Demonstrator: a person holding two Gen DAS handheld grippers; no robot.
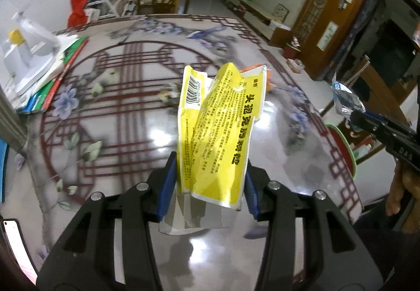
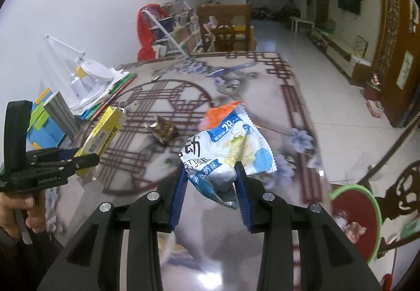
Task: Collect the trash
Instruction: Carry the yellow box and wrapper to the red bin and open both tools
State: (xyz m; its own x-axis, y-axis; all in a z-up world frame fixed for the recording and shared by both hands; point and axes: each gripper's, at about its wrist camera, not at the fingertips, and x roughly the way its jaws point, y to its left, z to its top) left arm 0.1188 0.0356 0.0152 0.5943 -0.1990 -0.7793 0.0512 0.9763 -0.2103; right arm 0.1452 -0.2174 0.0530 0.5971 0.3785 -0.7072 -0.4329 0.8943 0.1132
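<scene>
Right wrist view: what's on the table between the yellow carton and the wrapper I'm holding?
A crumpled brown wrapper lies on the table between the yellow carton and the blue-and-white wrapper in the right gripper, seen in the right wrist view.

A glossy table [image 2: 236,251] with a printed pattern of dark red lattice and blue flowers carries the things. Near its middle lies a small crumpled brown wrapper [image 2: 162,131], and further right an orange wrapper [image 2: 214,114], partly hidden. Along the left edge rests a stack of papers and coloured folders [image 1: 42,83] with a white desk lamp [image 2: 86,75] on top. Beside the stack stands a grey, blue and green holder [image 2: 50,120].
</scene>
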